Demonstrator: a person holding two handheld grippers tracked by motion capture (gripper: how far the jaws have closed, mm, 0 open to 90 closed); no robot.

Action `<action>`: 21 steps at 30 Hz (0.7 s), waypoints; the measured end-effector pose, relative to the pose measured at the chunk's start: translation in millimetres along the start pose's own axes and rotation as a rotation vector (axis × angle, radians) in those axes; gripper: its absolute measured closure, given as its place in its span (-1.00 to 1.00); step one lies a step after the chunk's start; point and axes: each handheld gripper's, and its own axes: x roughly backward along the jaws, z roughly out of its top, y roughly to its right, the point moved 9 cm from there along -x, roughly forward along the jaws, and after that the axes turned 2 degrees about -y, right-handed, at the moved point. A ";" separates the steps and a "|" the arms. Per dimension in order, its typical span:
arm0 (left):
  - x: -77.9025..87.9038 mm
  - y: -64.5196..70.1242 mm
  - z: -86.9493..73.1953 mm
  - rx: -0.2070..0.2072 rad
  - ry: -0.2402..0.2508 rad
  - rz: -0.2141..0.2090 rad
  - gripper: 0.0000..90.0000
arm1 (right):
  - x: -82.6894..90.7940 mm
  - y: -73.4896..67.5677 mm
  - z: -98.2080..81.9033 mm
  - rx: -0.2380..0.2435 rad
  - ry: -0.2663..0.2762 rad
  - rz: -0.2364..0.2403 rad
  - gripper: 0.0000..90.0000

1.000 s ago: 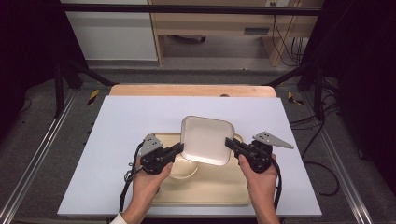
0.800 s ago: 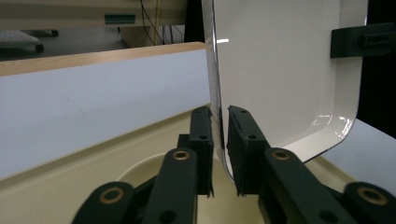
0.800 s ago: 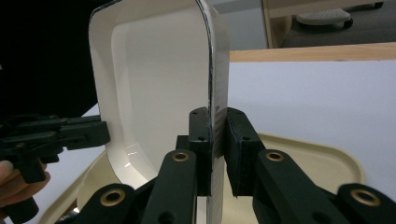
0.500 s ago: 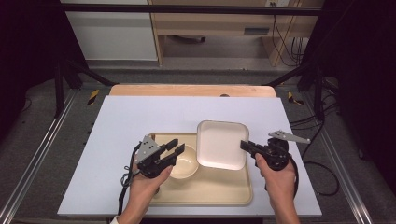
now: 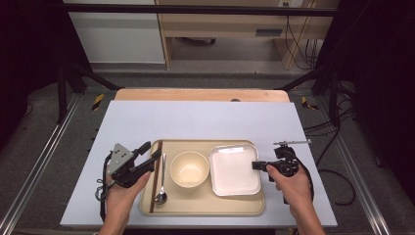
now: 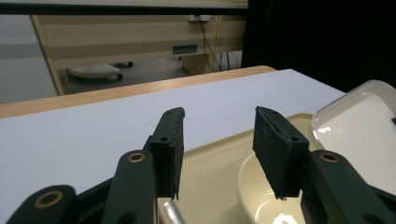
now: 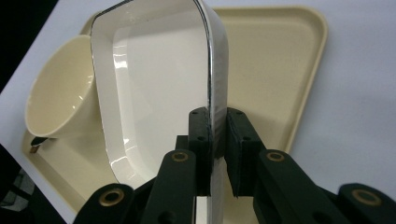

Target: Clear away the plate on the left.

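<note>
Our left gripper (image 5: 150, 152) has just let go, jaws spread and empty beside the round cream bowl (image 5: 189, 168). Our right gripper (image 5: 260, 166) alone pinches the white square plate's (image 5: 235, 170) rim, lowering it onto the beige plastic tray (image 5: 205, 208); we reckon release comes next.

Overhead light is falling evenly on the white table sheet (image 5: 205, 122), leaving soft, short shadows. Room edges from 9 to 3 o'clock are sinking into black. Glare is streaking the square dish (image 7: 154, 88) at 9 o'clock. Near jaws are blurring slightly; the high view is looking soft.
</note>
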 end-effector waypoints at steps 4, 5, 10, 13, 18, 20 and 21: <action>5.6 -18.5 -7.0 0.025 -0.016 0.026 0.16 | -11.3 2.7 -2.0 -0.037 -0.015 0.027 0.78; 6.9 -22.0 -7.8 0.032 -0.016 0.033 0.15 | -14.0 3.9 -2.8 -0.041 -0.020 0.022 0.76; 14.1 -39.3 -7.5 0.056 -0.004 0.074 0.14 | -26.6 10.0 -8.0 -0.055 -0.035 0.005 0.65; 18.9 -50.7 -7.0 0.072 0.006 0.101 0.14 | -30.4 12.7 -11.6 -0.053 -0.036 -0.014 0.59; 25.4 -66.9 -8.5 0.105 0.020 0.139 0.14 | -32.5 12.6 -13.8 -0.023 -0.022 -0.015 0.51; 27.5 -70.9 -9.3 0.104 0.023 0.150 0.13 | -32.7 13.1 -14.6 -0.015 -0.020 -0.026 0.45; 28.3 -73.1 -9.7 0.103 0.024 0.157 0.12 | -32.0 13.5 -14.6 -0.006 -0.014 -0.032 0.42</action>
